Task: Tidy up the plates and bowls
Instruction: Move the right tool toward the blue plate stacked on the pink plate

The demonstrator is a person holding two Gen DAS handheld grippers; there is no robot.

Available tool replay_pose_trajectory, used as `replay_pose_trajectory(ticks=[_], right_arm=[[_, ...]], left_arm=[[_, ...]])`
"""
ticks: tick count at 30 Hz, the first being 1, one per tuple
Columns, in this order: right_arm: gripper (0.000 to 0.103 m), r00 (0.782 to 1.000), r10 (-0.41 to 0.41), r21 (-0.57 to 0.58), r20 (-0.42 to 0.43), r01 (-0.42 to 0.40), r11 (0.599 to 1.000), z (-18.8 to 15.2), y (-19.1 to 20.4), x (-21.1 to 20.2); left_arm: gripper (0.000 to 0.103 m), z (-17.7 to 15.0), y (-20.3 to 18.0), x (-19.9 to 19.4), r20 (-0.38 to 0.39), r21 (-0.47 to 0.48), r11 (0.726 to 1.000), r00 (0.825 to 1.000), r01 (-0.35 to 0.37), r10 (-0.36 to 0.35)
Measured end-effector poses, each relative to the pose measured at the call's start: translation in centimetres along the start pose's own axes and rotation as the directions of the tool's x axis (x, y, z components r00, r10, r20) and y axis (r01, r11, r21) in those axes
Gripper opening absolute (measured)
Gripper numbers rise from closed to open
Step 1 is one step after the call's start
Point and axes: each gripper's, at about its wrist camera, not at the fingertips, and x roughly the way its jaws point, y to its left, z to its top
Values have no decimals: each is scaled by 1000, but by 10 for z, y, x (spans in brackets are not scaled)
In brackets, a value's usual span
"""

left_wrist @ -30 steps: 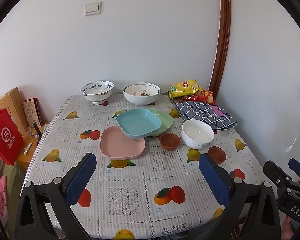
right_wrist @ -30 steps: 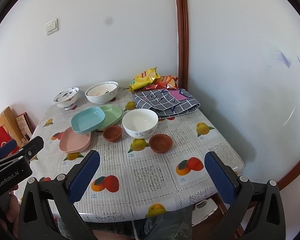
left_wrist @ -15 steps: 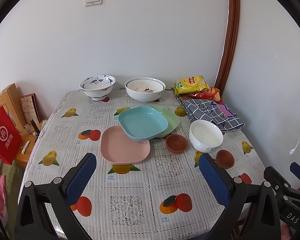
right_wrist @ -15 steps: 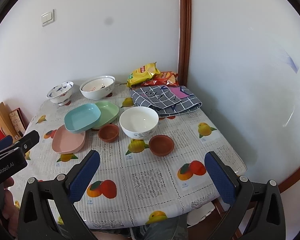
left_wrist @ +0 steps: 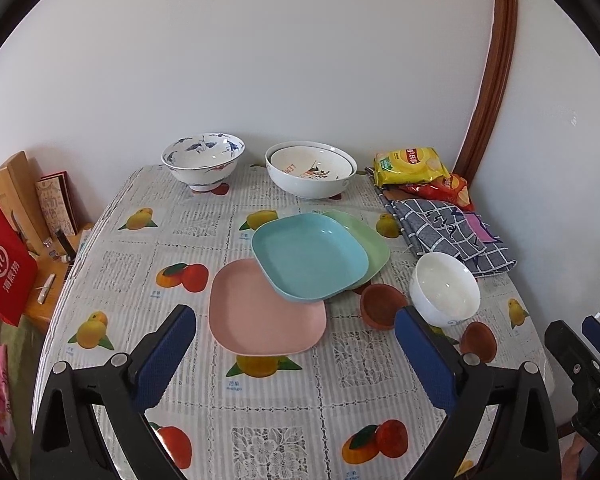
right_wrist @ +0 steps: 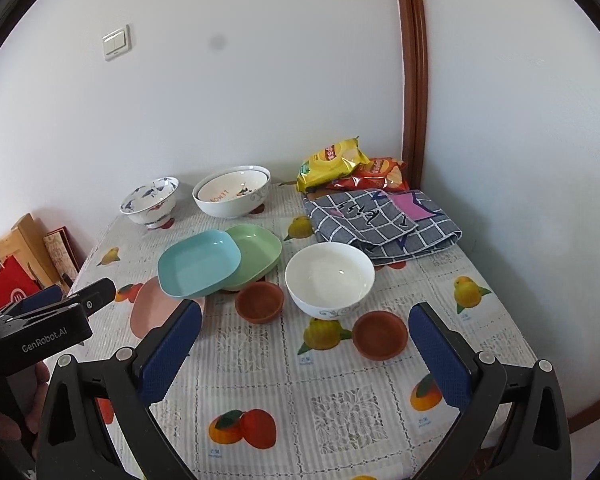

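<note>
A table covered with a fruit-print cloth is set into a white-walled corner. Both the left gripper and the right gripper are held wide open and empty above its near edge. Just beyond the left fingers a pink plate is overlapped by a tilted blue plate, itself laid over a green plate. Between the right fingers are seen two brown bowls and a white bowl. Farthest, by the wall, two patterned bowls are placed.
</note>
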Motion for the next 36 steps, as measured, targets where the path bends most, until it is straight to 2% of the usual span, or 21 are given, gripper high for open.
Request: replay_pose_trajectory(ticks=[7, 13, 19, 23, 25, 30, 35, 36], right_arm=[[102, 1000, -28, -40, -11, 27, 999, 19, 12, 33], [102, 997, 20, -21, -80, -22, 1000, 29, 21, 69], [102, 997, 30, -24, -76, -32, 999, 35, 34, 95], [96, 993, 52, -29, -104, -55, 998, 40, 40, 116], [93, 991, 61, -37, -117, -66, 997, 42, 45, 126], [80, 988, 66, -79, -137, -77, 994, 45, 56, 150], [66, 983, 66, -111, -170, -86, 990, 45, 66, 177], [64, 982, 66, -117, -178, -88, 989, 45, 67, 182]], left_arm=[[100, 17, 7, 26, -13, -12, 1000, 1000, -21, 21], [100, 26, 20, 49, -33, -35, 998, 998, -57, 56], [99, 33, 33, 74, -66, -55, 996, 996, -69, 66], [98, 37, 38, 90, -82, -65, 995, 995, -71, 65], [95, 39, 40, 98, -91, -70, 996, 994, -59, 53], [94, 41, 42, 119, -116, -72, 996, 992, -60, 52], [87, 42, 42, 140, -148, -63, 996, 988, -62, 52], [83, 42, 42, 144, -155, -64, 996, 987, -64, 53]])
